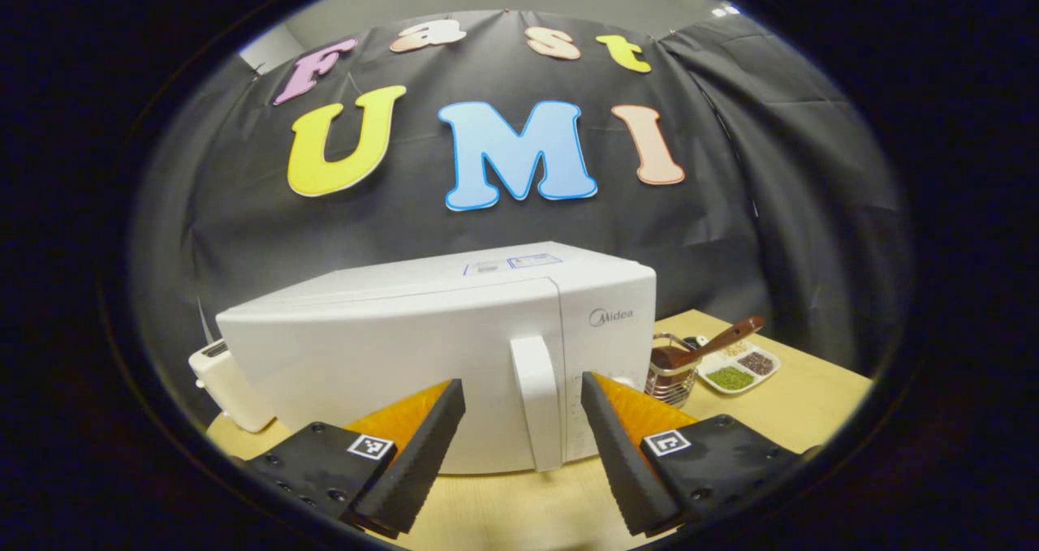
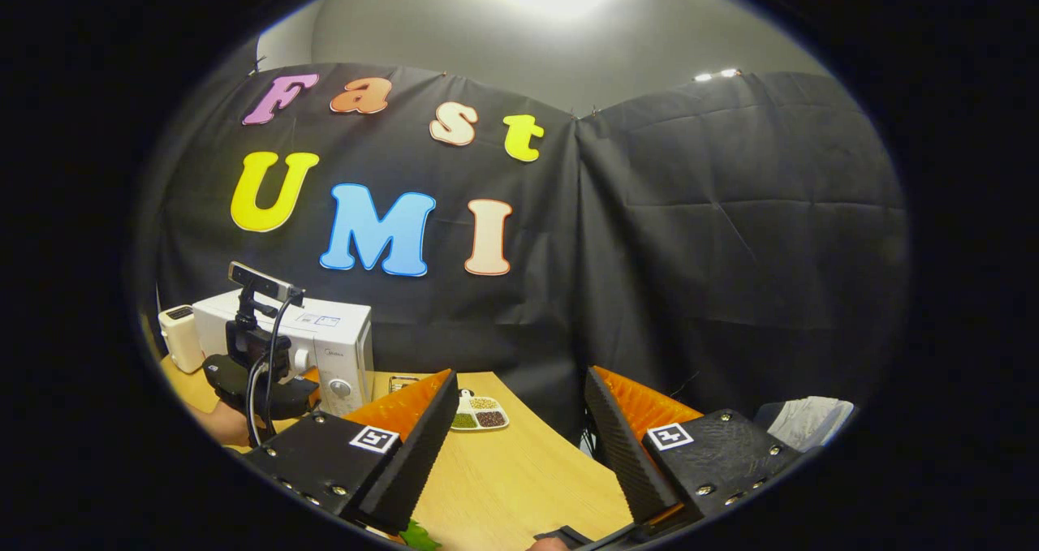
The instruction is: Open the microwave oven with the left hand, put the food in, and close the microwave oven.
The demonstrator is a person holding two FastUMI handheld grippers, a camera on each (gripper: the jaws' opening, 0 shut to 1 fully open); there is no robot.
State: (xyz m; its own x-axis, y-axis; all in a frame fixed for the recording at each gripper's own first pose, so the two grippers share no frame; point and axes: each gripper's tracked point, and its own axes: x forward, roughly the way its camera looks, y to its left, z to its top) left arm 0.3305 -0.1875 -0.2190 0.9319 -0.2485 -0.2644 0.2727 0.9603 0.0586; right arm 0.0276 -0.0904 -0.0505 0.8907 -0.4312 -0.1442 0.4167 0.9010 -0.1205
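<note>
A: How many appliances stand on the counter?

B: Two — one white microwave oven with its door shut, and a smaller white appliance just beside its left end. Right of the oven there is one wire basket with a brown spoon resting in it, and one divided dish of grains.

A: Which way does the oven face?

B: Its long axis runs left to right and its door faces the near edge. The upright door handle sits between the fingers of the left claw, which is spread wide, grasping nothing.

A: And the right gripper view?

B: It takes in the oven from farther off, at the far left, with the other gripper and its camera in front of it. The right claw is released too — over bare counter, well apart from the oven. Something green peeks out at the bottom edge; I cannot tell what it is.
</note>
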